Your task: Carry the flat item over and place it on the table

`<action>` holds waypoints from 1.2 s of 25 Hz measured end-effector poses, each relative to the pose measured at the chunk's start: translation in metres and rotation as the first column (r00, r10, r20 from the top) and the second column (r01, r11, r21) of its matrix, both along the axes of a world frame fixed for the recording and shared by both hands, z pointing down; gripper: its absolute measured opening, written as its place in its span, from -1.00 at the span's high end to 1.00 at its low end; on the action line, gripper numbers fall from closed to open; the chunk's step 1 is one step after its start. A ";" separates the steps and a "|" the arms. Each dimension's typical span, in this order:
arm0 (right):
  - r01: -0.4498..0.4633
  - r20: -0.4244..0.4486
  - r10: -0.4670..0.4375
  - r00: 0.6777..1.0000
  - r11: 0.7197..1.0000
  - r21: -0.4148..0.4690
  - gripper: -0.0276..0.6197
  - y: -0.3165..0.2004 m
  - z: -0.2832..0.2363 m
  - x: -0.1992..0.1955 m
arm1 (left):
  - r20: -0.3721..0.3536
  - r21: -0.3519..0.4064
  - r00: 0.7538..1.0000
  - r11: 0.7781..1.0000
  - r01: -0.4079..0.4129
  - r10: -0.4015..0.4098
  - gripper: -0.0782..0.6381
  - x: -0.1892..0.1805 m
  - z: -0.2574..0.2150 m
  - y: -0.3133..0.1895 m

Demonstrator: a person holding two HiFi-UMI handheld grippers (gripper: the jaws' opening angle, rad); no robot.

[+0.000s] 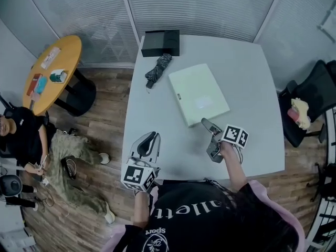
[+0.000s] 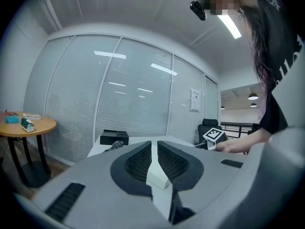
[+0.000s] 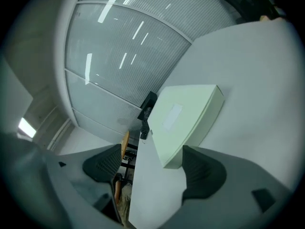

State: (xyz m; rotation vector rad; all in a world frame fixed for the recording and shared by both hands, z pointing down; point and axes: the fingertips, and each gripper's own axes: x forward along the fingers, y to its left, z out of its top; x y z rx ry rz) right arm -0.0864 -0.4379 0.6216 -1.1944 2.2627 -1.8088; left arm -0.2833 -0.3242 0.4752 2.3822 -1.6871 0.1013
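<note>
Now the green box (image 1: 198, 93) lies flat on the table (image 1: 252, 140). The right gripper (image 3: 152, 166), jaws spread, sits at its near corner; the left gripper (image 2: 153, 156) is pressed together, empty.

The right hand-held gripper (image 3: 147, 168), jaws apart, faces the pale green flat box (image 3: 183, 120) lying on the white table (image 3: 257, 80).
</note>
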 end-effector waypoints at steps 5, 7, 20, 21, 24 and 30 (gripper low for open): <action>0.097 -0.020 -0.095 0.995 0.977 0.188 -0.25 0.022 -0.062 0.011 | -0.003 0.015 0.999 0.998 -0.054 0.054 0.63 0.040 -0.008 0.005; 0.102 -0.031 -0.097 0.995 0.963 0.251 0.24 0.031 -0.080 0.021 | 0.001 0.017 0.997 0.997 -0.078 0.078 0.63 0.058 -0.011 0.008; 0.321 -0.279 -0.198 0.940 0.794 0.516 0.59 0.123 -0.149 0.097 | 0.027 0.034 0.985 0.985 -0.171 0.170 0.63 0.187 -0.025 0.058; 0.330 -0.285 -0.204 0.937 0.787 0.520 0.59 0.129 -0.150 0.105 | 0.028 0.036 0.985 0.984 -0.173 0.172 0.63 0.198 -0.026 0.062; 0.360 -0.297 -0.231 0.927 0.770 0.526 0.63 0.147 -0.150 0.129 | 0.030 0.039 0.985 0.984 -0.171 0.170 0.63 0.228 -0.028 0.076; 0.417 -0.317 -0.283 0.905 0.734 0.535 0.66 0.186 -0.148 0.160 | 0.029 0.009 0.988 0.989 -0.150 0.150 0.63 0.272 -0.023 0.114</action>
